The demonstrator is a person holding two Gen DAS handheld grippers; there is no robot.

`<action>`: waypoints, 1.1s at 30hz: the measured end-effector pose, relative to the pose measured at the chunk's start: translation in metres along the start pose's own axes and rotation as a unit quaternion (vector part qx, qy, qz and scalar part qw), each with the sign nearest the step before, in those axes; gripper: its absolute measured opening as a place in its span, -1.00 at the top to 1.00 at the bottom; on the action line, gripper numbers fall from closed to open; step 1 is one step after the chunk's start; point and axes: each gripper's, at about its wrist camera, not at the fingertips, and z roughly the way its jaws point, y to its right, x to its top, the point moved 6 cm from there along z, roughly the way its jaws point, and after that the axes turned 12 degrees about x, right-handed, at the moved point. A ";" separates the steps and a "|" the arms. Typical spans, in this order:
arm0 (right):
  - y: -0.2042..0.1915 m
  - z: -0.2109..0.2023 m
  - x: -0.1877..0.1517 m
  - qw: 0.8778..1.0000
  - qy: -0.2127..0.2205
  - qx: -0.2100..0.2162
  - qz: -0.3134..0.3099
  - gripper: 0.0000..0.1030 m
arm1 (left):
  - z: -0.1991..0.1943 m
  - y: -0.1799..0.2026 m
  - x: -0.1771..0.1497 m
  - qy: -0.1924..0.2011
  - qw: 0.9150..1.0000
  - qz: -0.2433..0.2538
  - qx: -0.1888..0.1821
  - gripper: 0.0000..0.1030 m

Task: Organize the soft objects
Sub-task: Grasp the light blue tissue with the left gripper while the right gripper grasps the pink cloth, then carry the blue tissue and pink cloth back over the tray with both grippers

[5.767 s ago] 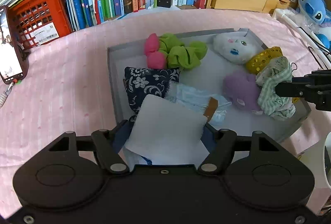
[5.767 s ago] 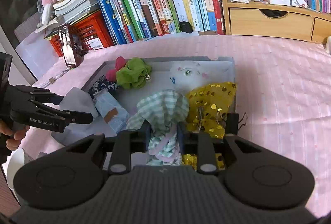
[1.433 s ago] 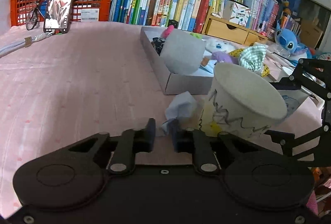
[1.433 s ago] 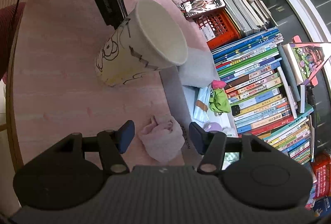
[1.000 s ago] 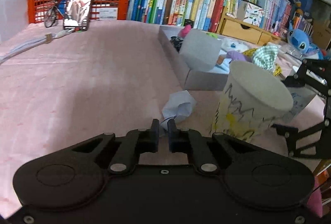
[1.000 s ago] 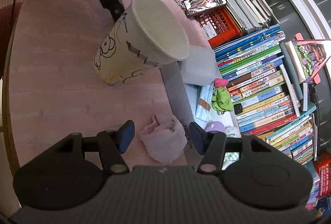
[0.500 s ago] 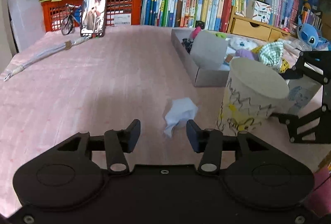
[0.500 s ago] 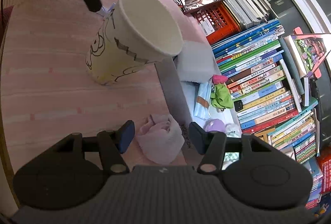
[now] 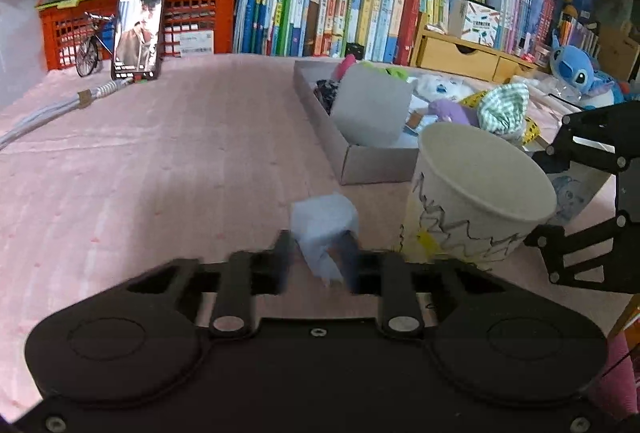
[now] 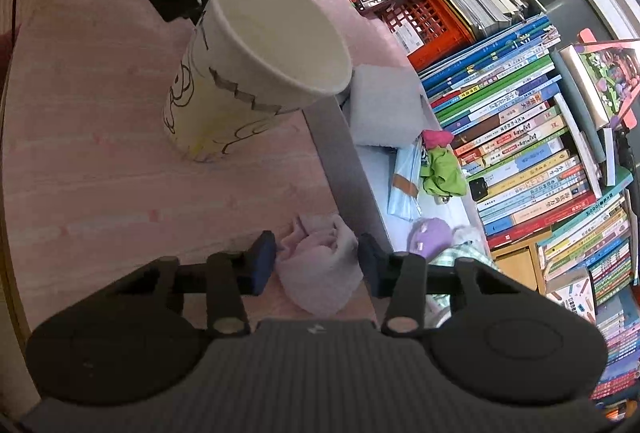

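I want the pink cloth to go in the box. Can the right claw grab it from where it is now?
Probably yes. The right claw is open, one finger on each side of the pink cloth, with nothing between them. The paper cup stands off to one side and the grey box wall is just beside the cloth.

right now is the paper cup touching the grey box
Apart. In the left wrist view, a strip of pink tablecloth shows between the paper cup base and the grey box front wall.
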 end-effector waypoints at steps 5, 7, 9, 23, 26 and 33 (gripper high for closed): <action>0.004 -0.004 0.000 1.000 0.012 0.000 0.024 0.22 | -0.004 -0.008 -0.005 -0.004 1.000 -0.011 0.013 0.61; 0.006 -0.007 0.000 0.999 0.019 0.005 0.042 0.25 | -0.008 -0.012 -0.007 -0.007 1.000 -0.014 0.018 0.62; 0.008 -0.011 0.000 0.997 0.030 0.019 0.064 0.28 | -0.014 -0.016 -0.011 -0.010 1.000 -0.012 0.023 0.62; -0.007 -0.046 -0.009 0.972 0.106 0.102 0.186 0.47 | -0.051 -0.016 -0.023 -0.004 0.999 -0.021 0.036 -0.29; -0.006 -0.052 -0.019 0.958 0.133 0.107 0.230 0.21 | -0.054 -0.023 -0.016 0.021 0.996 -0.073 0.046 -0.52; -0.003 -0.061 -0.039 0.912 0.213 0.087 0.339 -0.14 | -0.040 -0.024 -0.019 0.011 0.989 -0.138 0.044 -0.48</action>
